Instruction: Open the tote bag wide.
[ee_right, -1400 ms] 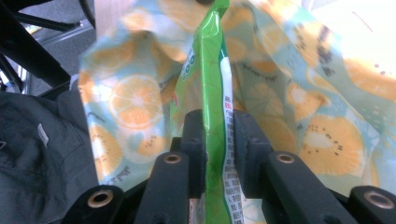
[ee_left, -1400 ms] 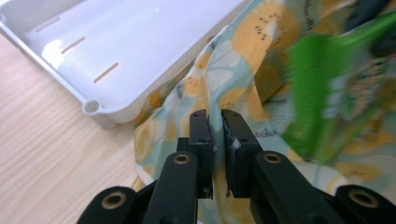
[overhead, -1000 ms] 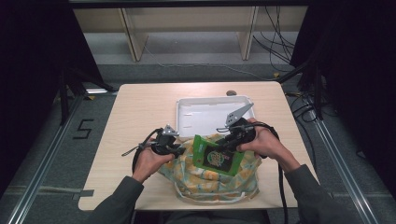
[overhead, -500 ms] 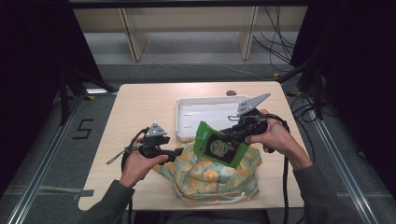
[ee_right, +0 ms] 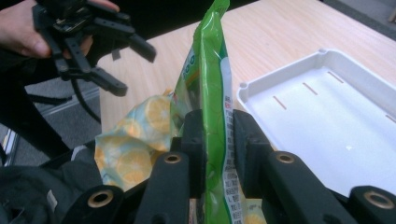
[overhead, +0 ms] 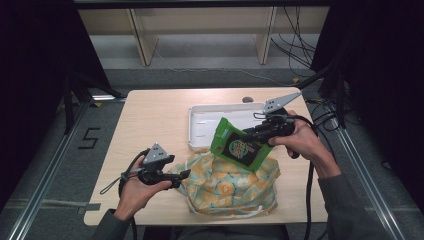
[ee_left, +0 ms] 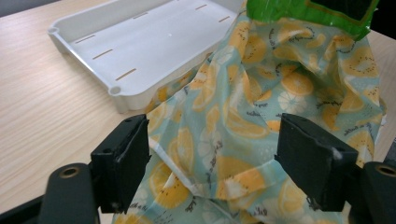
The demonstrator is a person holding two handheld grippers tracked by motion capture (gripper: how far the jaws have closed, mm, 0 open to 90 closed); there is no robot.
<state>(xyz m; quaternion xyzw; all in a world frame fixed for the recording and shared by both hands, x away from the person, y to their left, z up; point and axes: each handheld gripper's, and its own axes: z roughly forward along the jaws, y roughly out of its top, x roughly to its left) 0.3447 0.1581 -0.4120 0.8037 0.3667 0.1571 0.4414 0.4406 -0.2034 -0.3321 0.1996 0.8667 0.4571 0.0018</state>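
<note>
Green snack packet (overhead: pixel 239 145): round logo, print too small to read.

The green packet (ee_left: pixel 310 11) is cut off by the top edge of the left gripper view, and its print there cannot be read. In the right gripper view its lower end is hidden behind the right claw (ee_right: pixel 218 154) — the small lettering is blurred. The lemon-print bag (overhead: pixel 227 182) hides whatever lies inside it. A small dark thing (overhead: pixel 247 99) beyond the white tray (overhead: pixel 200 125) is too small to tell.
</note>
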